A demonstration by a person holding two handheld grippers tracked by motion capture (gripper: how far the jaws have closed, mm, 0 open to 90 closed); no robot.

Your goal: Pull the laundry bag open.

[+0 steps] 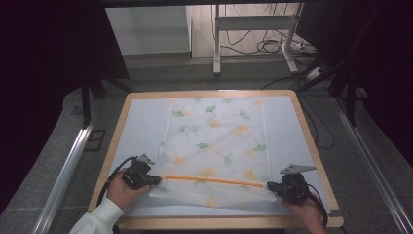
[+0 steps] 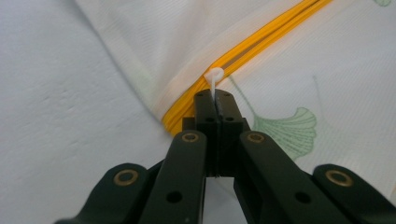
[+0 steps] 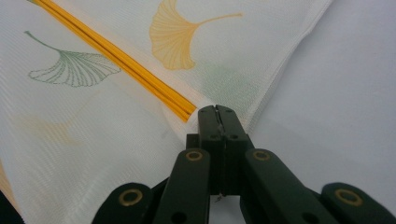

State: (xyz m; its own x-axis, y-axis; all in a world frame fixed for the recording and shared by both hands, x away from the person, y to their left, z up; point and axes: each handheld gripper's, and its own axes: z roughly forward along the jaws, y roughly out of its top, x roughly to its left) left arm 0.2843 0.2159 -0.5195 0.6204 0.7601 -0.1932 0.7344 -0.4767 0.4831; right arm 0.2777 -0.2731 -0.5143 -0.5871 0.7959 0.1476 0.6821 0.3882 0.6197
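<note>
Both tools bite the thin white cloth bag with green and orange leaf prints [image 1: 216, 141], which lies flat on the pale table [image 1: 141, 122]. Left tool [image 2: 215, 96] is squeezed shut on the small white zipper pull [image 2: 214, 77] at one end of the orange zipper [image 1: 214, 180]. Right tool [image 3: 216, 110] is squeezed shut on the bag's edge at the zipper's other end.
</note>
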